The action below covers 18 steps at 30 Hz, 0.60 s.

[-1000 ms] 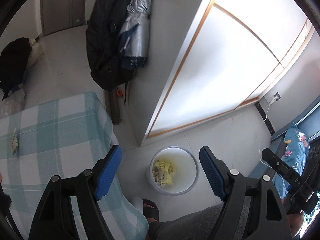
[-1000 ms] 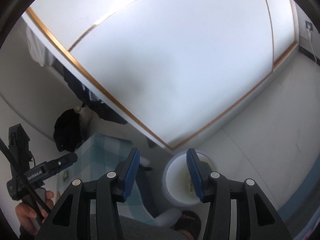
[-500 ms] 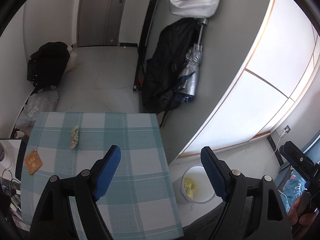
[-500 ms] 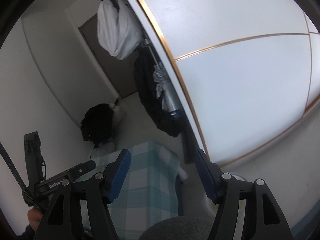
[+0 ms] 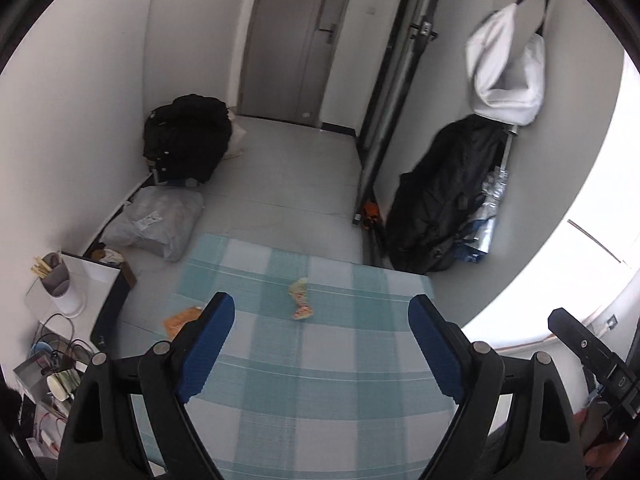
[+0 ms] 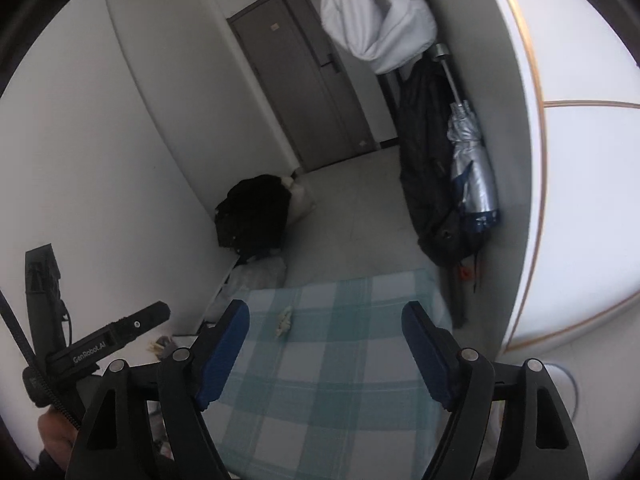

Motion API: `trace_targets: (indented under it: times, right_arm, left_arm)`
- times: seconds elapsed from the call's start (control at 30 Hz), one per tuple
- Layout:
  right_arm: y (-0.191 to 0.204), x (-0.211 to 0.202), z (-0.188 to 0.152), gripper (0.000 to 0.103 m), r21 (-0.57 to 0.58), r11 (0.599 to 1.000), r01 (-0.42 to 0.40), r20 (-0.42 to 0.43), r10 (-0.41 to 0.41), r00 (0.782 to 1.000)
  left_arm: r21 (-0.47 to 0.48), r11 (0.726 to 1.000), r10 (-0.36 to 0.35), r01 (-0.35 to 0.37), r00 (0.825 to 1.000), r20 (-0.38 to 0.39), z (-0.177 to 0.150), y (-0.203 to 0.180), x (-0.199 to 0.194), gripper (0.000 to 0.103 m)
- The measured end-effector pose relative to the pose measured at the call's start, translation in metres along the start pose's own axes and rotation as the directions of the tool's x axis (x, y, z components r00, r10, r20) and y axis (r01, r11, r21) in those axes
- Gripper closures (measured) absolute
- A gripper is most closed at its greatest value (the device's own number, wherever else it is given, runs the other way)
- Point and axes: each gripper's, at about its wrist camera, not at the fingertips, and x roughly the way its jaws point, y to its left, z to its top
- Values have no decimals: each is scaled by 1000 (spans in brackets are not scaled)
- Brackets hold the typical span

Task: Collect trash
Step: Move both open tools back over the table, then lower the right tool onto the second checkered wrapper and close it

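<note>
A crumpled pale wrapper (image 5: 300,299) lies near the far middle of the checked tablecloth (image 5: 320,380); the right wrist view shows this wrapper (image 6: 284,321) too. An orange packet (image 5: 180,321) lies at the cloth's left edge, partly behind my left finger. My left gripper (image 5: 322,348) hovers over the near half of the table, jaws opening, nothing between them. Beside it, my right gripper (image 6: 326,354) hangs above the table too, jaws opening wide and empty. Only a sliver of the white bin's rim (image 6: 564,380) shows at the lower right.
Black bags (image 5: 188,140) and a grey plastic sack (image 5: 156,222) sit on the floor beyond the table. A black backpack (image 5: 444,204) and folded silver umbrella (image 6: 472,176) lean on the right wall. A white cup holder (image 5: 60,284) and cluttered shelf stand at left.
Both grippers swung up and left from the white bin on the floor to face the table and door. Both sets of jaws spread wider, the right one most.
</note>
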Motion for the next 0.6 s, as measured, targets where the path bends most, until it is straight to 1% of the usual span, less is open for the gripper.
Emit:
trace_targets:
  times: [0.1, 0.23, 0.33, 0.47, 0.53, 0.6]
  right_arm:
    - [23, 20, -5, 19, -36, 999, -11, -26, 10, 1000]
    - [44, 48, -12, 16, -80, 997, -13, -66, 8, 998]
    - [50, 72, -16, 15, -95, 995, -13, -92, 4, 996]
    - [52, 106, -25, 15, -104, 994, -17, -149, 1, 989]
    - [56, 121, -29, 15, -119, 993, -22, -175, 1, 985]
    - [60, 135, -31, 15, -142, 990, -24, -196, -4, 981]
  left_arm:
    - [-23, 999, 30, -30, 1000, 6, 0, 20, 6, 13]
    - [-55, 997, 59, -59, 998, 12, 2, 46, 15, 11]
    - [-75, 994, 85, -83, 996, 27, 2, 64, 22, 11]
    - [-123, 987, 108, -104, 994, 33, -2, 89, 31, 11]
    - [-122, 983, 142, -137, 989, 36, -6, 98, 35, 11]
    - [-120, 977, 179, -175, 984, 22, -7, 106, 41, 11]
